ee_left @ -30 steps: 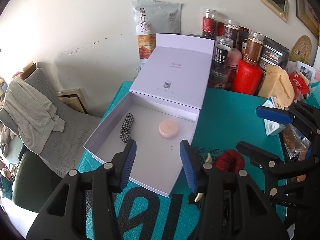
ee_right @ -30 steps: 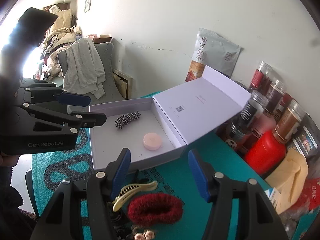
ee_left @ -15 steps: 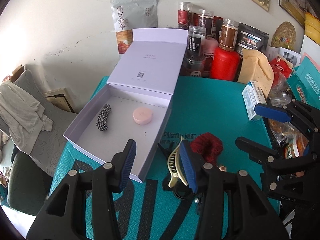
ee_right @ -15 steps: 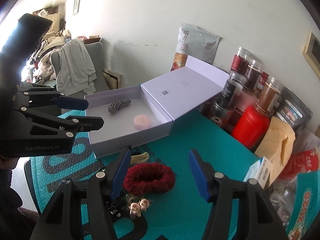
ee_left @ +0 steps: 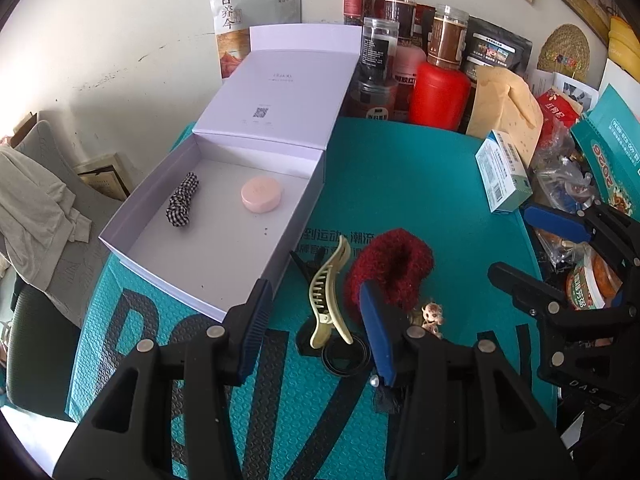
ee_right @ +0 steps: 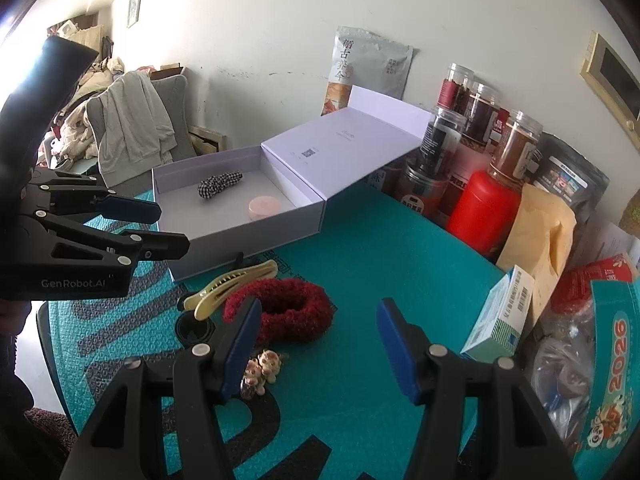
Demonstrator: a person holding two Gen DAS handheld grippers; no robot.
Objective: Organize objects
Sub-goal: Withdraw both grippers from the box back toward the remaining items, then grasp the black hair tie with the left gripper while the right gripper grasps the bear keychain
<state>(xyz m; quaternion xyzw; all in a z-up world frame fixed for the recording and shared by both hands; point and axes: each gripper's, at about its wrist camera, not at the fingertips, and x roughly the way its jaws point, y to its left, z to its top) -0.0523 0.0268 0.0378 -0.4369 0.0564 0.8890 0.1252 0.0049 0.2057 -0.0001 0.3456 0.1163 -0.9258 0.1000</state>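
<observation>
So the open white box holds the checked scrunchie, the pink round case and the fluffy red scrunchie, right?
Not quite. The open white box holds only the checked scrunchie and pink round case. The fluffy red scrunchie lies outside on the teal mat, as the left wrist view shows.

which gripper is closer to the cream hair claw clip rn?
Left. The left gripper has the claw clip lying between its open fingers, untouched. The right gripper hovers over the red scrunchie, with the clip off to its left.
</observation>
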